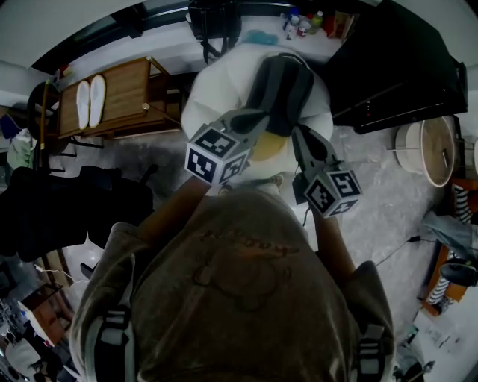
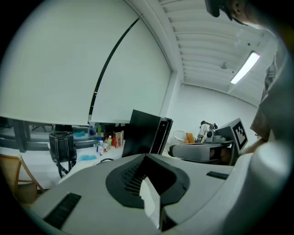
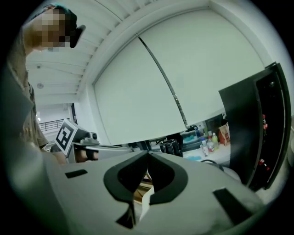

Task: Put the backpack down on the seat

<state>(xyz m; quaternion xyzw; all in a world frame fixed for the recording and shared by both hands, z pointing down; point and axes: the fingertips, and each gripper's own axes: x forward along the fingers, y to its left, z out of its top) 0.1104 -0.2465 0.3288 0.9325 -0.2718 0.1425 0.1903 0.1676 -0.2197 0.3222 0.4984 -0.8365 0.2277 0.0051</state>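
Observation:
In the head view the backpack [image 1: 224, 93], white with a grey padded back and straps [image 1: 284, 86], hangs in front of me above the floor. My left gripper [image 1: 258, 119] reaches it from the left and my right gripper [image 1: 299, 138] from the right, each with its marker cube nearer me. In the left gripper view the left gripper [image 2: 146, 157] is shut, with a thin white strip of the backpack [image 2: 150, 202] pinched further back. The right gripper [image 3: 148, 154] is shut the same way on a white strip [image 3: 146, 202]. A wooden seat [image 1: 123, 93] stands at the left.
Two white slippers [image 1: 89, 101] lie on the wooden seat. A black office chair [image 1: 71, 209] stands near left. A white counter carries a black bag [image 1: 213, 22] and several bottles [image 1: 302, 22]. A black cabinet [image 1: 403, 67] and a round white bin [image 1: 429, 153] stand right.

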